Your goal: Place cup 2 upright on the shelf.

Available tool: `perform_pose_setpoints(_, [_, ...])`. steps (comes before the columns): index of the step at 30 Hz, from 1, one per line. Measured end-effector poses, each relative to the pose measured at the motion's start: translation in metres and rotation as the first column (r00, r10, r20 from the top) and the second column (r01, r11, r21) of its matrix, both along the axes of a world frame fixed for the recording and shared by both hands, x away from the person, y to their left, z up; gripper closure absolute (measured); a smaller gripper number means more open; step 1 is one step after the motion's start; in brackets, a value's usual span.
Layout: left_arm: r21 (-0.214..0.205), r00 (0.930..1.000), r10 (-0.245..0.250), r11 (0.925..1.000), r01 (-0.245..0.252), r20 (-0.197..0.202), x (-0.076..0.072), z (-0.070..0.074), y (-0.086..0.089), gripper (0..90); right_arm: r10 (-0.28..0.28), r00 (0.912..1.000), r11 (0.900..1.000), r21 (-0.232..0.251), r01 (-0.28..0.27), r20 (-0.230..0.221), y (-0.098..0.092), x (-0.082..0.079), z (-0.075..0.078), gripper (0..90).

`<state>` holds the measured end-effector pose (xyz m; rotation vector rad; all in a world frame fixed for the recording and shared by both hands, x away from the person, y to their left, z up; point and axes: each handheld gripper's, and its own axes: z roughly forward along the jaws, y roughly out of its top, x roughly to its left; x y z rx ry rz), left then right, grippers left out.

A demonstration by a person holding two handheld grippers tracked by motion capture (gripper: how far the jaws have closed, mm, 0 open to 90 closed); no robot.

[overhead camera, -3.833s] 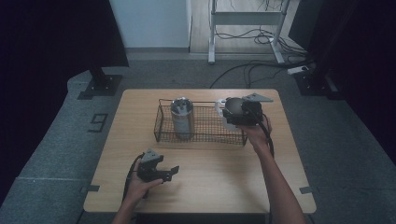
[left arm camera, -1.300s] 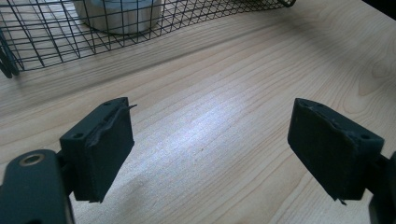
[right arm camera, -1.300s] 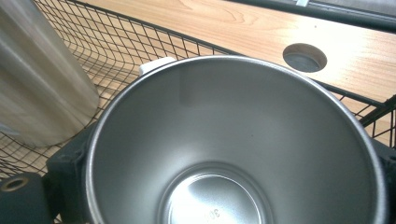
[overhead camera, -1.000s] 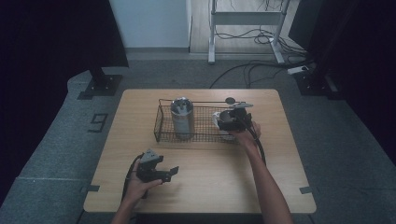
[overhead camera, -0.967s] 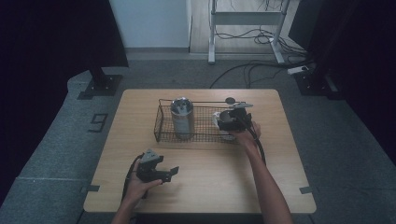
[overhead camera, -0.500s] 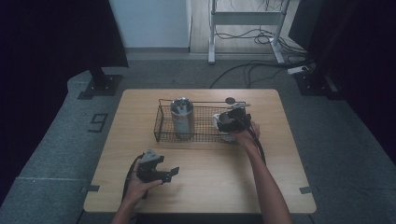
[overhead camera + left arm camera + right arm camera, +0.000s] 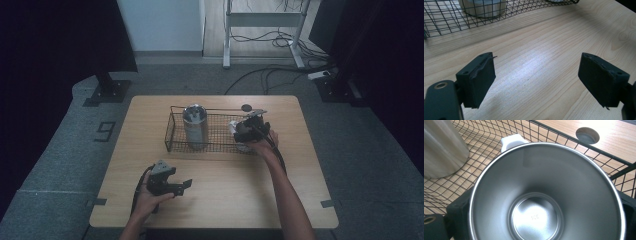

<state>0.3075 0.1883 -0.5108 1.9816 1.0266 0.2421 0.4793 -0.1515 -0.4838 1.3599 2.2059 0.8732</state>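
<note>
My right gripper (image 7: 241, 131) is shut on a steel cup (image 7: 546, 195) with a white handle (image 7: 512, 140), and holds it mouth toward the camera at the right end of the black wire basket (image 7: 220, 134). A tall steel canister (image 7: 195, 125) stands upright in the basket's left half, apart from the cup. My left gripper (image 7: 182, 186) rests low over the table's near left part. In the left gripper view its jaws (image 7: 536, 80) stand apart with bare wood between them. The cup hides most of the right gripper's jaws.
The wooden table (image 7: 225, 170) has a round cable hole (image 7: 246, 107) just behind the basket's far right corner. Dark grey floor surrounds the table, with cables and a metal stand behind it.
Since the earliest frame my right gripper has brought the cup left and down into the basket's right end. Over the last second nothing has visibly moved.
</note>
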Motion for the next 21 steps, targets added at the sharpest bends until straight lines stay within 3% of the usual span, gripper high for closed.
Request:
perform_pose_setpoints(4, [-0.001, 1.0000, -0.001, 1.0000, 0.001, 0.000, 0.000, 0.000, 0.000, 14.3, -0.001, 0.9999, 1.0000, 0.003, 0.001, 0.016, -0.002, -0.001, 0.002, 0.2])
perform_pose_setpoints(13, [-0.001, 1.0000, 0.000, 1.0000, 0.000, -0.001, 0.000, 0.000, 0.000, 14.3, -0.013, 0.9960, 0.9914, 0.131, 0.001, 0.089, -0.013, -0.009, 0.013, 0.0])
perform_pose_setpoints(21, [-0.002, 1.0000, 0.002, 1.0000, -0.002, -0.001, 0.000, 0.000, 0.000, 14.3, -0.008, 0.9806, 0.9793, 0.200, -0.032, 0.196, -0.026, -0.024, 0.025, 0.0])
